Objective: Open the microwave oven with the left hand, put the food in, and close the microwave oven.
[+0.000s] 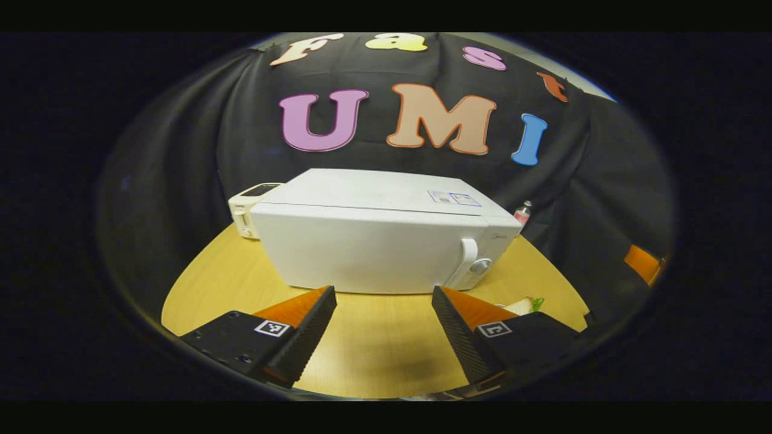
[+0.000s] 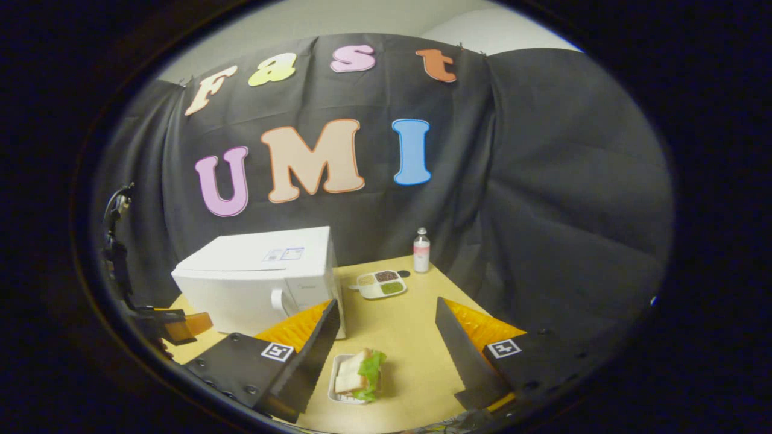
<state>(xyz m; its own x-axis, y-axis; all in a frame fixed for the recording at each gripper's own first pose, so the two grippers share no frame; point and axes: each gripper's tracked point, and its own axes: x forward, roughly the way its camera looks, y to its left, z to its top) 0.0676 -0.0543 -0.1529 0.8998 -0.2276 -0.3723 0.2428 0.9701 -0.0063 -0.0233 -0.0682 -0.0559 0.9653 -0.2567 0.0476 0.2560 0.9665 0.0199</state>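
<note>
White microwave (image 1: 386, 232) sits closed on the table (image 1: 374, 343), so we hold the left gripper (image 1: 384, 328) open facing its handle (image 1: 464, 262), the right gripper (image 2: 386, 355) open above the sandwich (image 2: 360, 375)

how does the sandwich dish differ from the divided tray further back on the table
The sandwich dish sits near, between the right gripper's fingers; the divided tray lies farther back beside the bottle. The dish holds one sandwich with lettuce; the tray holds separate portions in compartments. Both are pale and rest on the wooden table.
</note>
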